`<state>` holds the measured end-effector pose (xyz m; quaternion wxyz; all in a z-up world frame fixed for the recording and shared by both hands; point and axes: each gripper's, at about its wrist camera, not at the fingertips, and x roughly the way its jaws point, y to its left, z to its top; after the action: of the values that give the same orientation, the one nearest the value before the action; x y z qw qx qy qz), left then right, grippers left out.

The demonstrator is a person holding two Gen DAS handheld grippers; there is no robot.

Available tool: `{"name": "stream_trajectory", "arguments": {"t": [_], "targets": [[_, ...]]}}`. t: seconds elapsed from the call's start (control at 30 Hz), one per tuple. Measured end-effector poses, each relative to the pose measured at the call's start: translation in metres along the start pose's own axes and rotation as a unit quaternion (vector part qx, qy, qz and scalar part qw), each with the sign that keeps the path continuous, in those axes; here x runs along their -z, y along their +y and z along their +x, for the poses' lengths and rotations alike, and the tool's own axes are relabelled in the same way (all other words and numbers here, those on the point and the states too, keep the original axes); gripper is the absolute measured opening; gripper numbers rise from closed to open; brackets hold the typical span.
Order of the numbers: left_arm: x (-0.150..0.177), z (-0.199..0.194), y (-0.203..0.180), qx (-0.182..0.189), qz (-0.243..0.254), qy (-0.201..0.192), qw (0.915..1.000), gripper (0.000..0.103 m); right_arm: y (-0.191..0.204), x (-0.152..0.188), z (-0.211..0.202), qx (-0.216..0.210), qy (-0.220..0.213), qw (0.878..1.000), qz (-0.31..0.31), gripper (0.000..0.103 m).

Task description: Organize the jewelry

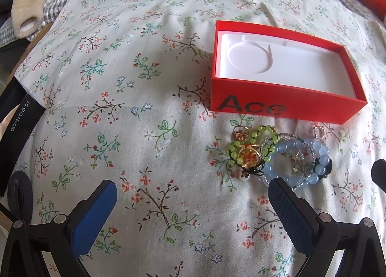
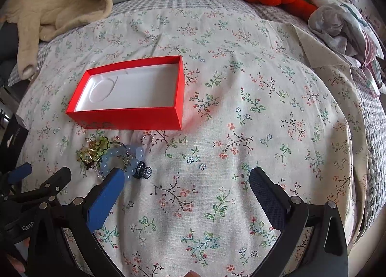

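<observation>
— Jewelry (image 1: 279,156) status: one tangled heap on the floral bedspread (image 1: 144,84), just in front of the red box (image 1: 287,105). Box is open, white insert bare, nothing sorted yet.

— Why is it placed so?

— Judged: box set close behind the heap to keep transfers short. Left gripper (image 1: 193,204) and right gripper (image 2: 187,195) both hover above the bed, jaws spread wide, holding nothing.

— Items identified?

— Green bead bracelet (image 1: 253,146), blue bead bracelet (image 1: 296,163), a gold ring (image 1: 241,131), a small silver ring (image 2: 147,139), a dark clip (image 2: 143,172). Pieces overlap; thin chains among them cannot be separated by eye.

— Obstructions?

— Right wrist view: one finger covers part of the blue bracelet. A black box (image 1: 14,127) at far left is cut off.
</observation>
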<state>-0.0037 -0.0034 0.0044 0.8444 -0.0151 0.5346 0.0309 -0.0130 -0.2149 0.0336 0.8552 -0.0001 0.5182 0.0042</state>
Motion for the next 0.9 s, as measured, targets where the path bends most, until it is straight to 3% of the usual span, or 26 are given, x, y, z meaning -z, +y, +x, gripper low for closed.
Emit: {"name": "stream_trajectory", "arguments": {"t": [0.9], "targets": [[0.0034,-0.0012,-0.0032,-0.003,0.003,-0.002,1.0,0.103,0.0003,-0.0005,0.0004,-0.001,0.0,1.0,0.006,0.103]]}}
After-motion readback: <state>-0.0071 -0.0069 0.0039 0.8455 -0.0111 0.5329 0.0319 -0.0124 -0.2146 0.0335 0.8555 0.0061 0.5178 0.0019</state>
